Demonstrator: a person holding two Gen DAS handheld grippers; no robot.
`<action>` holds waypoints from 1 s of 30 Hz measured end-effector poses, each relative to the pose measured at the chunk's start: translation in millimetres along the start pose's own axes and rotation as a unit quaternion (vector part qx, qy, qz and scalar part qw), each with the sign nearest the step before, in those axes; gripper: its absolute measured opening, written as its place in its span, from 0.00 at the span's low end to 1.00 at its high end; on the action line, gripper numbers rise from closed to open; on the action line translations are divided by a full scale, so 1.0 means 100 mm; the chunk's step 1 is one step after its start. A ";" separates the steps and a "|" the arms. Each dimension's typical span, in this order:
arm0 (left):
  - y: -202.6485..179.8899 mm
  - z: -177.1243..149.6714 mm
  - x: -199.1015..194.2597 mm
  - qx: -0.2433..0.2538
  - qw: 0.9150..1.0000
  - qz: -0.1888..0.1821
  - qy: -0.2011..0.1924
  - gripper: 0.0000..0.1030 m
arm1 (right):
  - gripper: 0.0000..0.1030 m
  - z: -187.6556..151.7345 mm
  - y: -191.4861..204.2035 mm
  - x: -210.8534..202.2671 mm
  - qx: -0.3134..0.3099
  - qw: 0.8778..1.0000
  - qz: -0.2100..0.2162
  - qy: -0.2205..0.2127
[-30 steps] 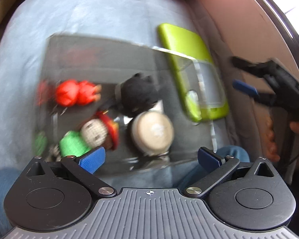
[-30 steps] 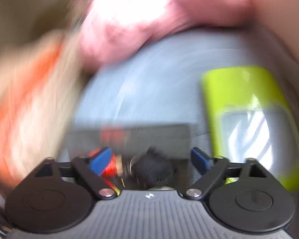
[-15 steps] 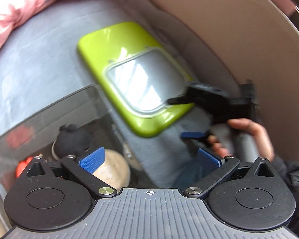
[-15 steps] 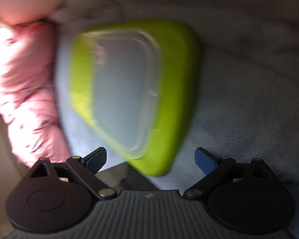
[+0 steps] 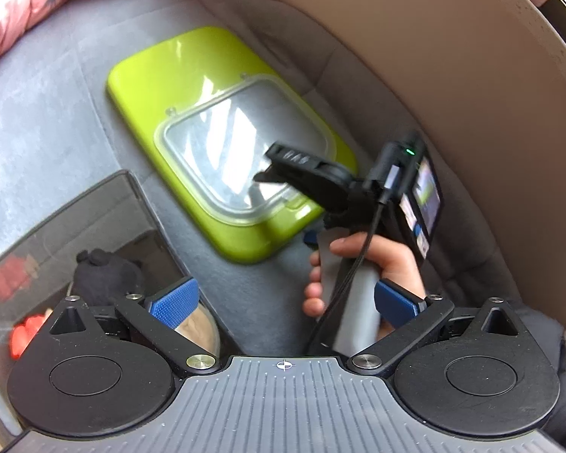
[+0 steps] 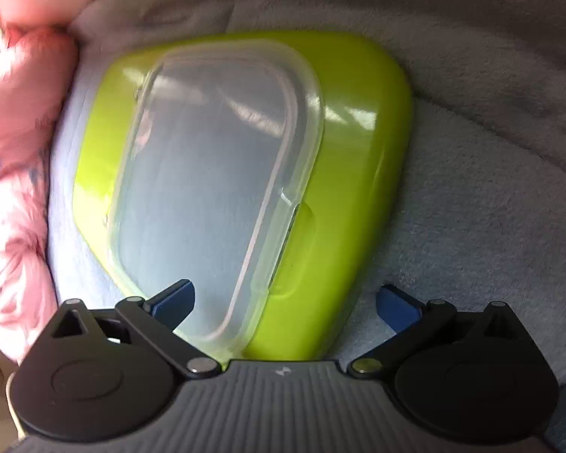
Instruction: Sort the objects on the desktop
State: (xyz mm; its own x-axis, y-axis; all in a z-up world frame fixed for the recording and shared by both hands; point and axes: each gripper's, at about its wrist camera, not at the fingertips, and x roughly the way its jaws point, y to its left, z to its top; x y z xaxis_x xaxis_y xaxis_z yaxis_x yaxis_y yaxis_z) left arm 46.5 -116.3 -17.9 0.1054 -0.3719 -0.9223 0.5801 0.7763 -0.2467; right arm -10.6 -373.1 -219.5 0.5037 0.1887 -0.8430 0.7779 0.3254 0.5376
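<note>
Here, at far left, a clear box (image 5: 75, 226) holds a black toy (image 5: 105, 275), a red toy (image 5: 24, 334) and a beige ball (image 5: 198, 330). The left gripper (image 5: 283, 300) hangs over its corner, fingers wide apart and empty. Beside the box on the grey blanket (image 5: 37, 124) lies the green lid (image 5: 222, 139). The right gripper (image 6: 285, 298), jaws just opened wide, straddles the lid's near end without touching; a hand (image 5: 373, 264) holds it.

You are working in a home, seated on soft furniture rather than at a desk: a plush grey fabric cushion (image 5: 49, 120) lies beneath everything. A curved beige padded backrest (image 5: 452, 75) rises at two o'clock, and a pink quilted garment (image 5: 15, 3) lies bunched at eleven o'clock.
</note>
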 end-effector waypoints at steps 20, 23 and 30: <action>0.78 -0.39 -0.03 -0.144 0.988 -0.060 -0.008 1.00 | 0.51 0.10 -0.01 -0.11 0.019 0.941 0.337 -0.031; 0.90 -0.40 -0.04 -0.157 0.985 -0.070 -0.013 1.00 | 0.63 0.28 0.35 0.02 -0.023 0.939 0.342 -0.032; 1.14 -0.34 -0.04 -0.183 0.980 -0.081 -0.011 1.00 | 0.70 0.43 0.56 0.51 0.001 0.947 0.312 -0.078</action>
State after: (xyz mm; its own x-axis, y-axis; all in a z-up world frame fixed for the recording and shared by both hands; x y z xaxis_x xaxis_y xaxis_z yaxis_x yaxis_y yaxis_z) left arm 85.3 -9.0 -52.7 0.0562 -0.5127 -0.8568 0.2622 0.8356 -0.4828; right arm 74.5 -385.4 -231.5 0.9149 0.2042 -0.3483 0.3109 0.1939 0.9304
